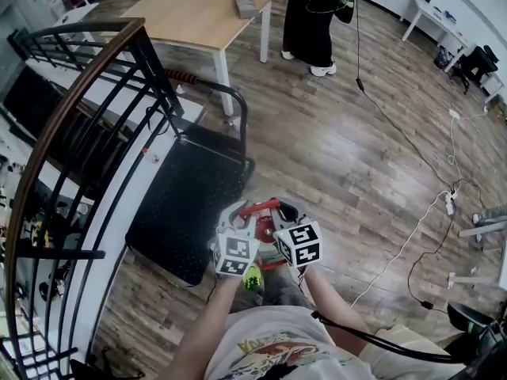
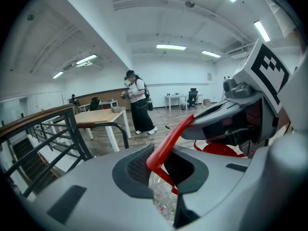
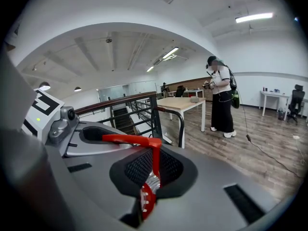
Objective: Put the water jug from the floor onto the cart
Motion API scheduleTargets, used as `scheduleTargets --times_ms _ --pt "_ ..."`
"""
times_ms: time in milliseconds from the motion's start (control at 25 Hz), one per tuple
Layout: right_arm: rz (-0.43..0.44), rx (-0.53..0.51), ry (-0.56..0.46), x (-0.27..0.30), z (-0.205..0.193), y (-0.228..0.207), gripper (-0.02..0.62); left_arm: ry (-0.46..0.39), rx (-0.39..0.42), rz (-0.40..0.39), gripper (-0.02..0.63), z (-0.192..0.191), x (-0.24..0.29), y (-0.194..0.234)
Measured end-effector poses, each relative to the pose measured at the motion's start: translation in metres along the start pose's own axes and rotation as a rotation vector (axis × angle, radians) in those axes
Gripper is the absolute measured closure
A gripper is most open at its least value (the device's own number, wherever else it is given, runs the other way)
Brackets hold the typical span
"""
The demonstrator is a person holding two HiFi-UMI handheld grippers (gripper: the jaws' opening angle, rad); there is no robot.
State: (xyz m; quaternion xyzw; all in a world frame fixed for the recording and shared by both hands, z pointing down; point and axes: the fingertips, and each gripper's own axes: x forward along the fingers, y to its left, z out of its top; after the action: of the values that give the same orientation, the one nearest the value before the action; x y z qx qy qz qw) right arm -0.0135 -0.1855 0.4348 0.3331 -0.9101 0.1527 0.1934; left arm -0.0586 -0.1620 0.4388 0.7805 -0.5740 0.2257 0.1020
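Note:
The water jug hangs by its red handle [image 1: 260, 207] just right of the cart's black deck [image 1: 186, 204]; its body is mostly hidden under my two grippers. My left gripper [image 1: 249, 214] is shut on the handle's left part [image 2: 168, 143], with the clear jug body [image 2: 162, 200] showing below the jaws. Close beside it, my right gripper [image 1: 275, 210] is shut on the handle's right part [image 3: 155, 160], just above the red cap [image 3: 146, 202]. The cart's curved push bar [image 1: 238, 105] stands at the deck's far end.
A black stair railing with a wooden top rail [image 1: 75, 133] runs along the left, close to the cart. A wooden table [image 1: 198, 14] and a standing person [image 1: 311, 22] are farther ahead. Cables [image 1: 432, 212] trail over the wood floor at the right.

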Motion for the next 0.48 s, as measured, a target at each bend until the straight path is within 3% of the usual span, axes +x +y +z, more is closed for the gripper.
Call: scheduleTargets --times_ms 480 --pt "0.246 -0.095 0.04 0.086 0.037 0.003 0.574 0.055 -0.111 0.229 0.543 -0.002 0.03 0.073"
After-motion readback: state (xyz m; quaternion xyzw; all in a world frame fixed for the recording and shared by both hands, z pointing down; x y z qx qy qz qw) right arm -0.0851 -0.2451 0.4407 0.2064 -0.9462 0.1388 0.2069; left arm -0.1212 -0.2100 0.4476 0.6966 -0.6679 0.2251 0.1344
